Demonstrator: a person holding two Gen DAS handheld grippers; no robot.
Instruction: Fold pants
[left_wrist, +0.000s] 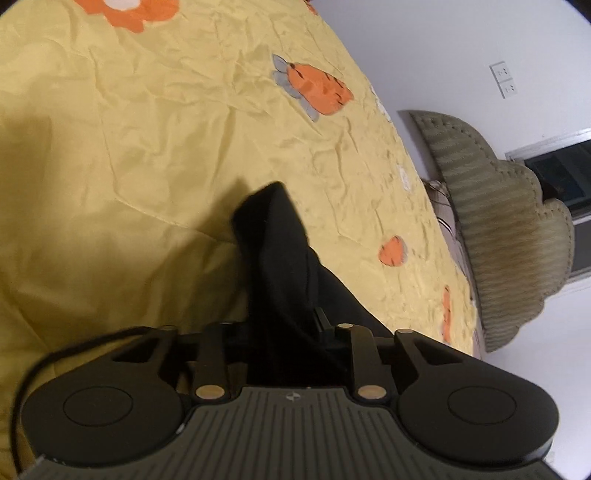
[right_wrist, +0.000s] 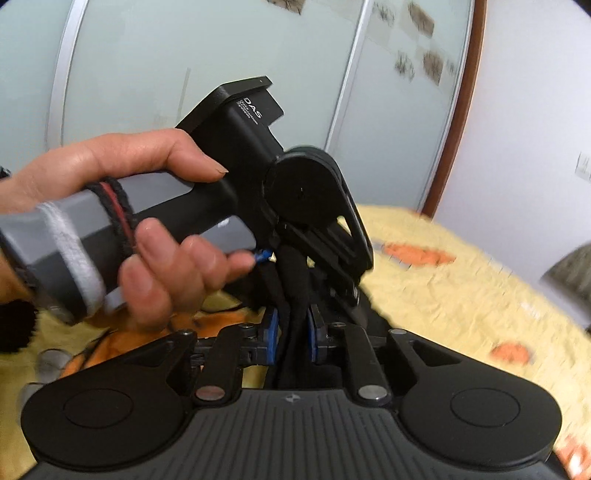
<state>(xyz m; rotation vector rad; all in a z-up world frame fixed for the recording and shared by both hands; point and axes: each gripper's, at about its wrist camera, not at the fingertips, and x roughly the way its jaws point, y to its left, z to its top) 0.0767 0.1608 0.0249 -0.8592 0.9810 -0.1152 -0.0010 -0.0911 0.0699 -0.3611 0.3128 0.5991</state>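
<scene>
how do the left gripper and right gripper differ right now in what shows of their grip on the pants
The right gripper shows blue pads pinching a narrow bunched band of the black pants; the left gripper has its fingers largely buried under a wider drape of the pants. The right wrist view faces the left gripper's handle and the hand holding it; the left wrist view faces the yellow bedspread. Both are shut on the fabric.

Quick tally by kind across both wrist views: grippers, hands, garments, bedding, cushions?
Grippers: 2 (left gripper, right gripper, both shut on the pants)
Hands: 1 (left hand)
Garments: 1 (black pants)
Bedding: 1 (yellow bedspread)
Cushions: 1 (green cushion)
Total: 6
</scene>
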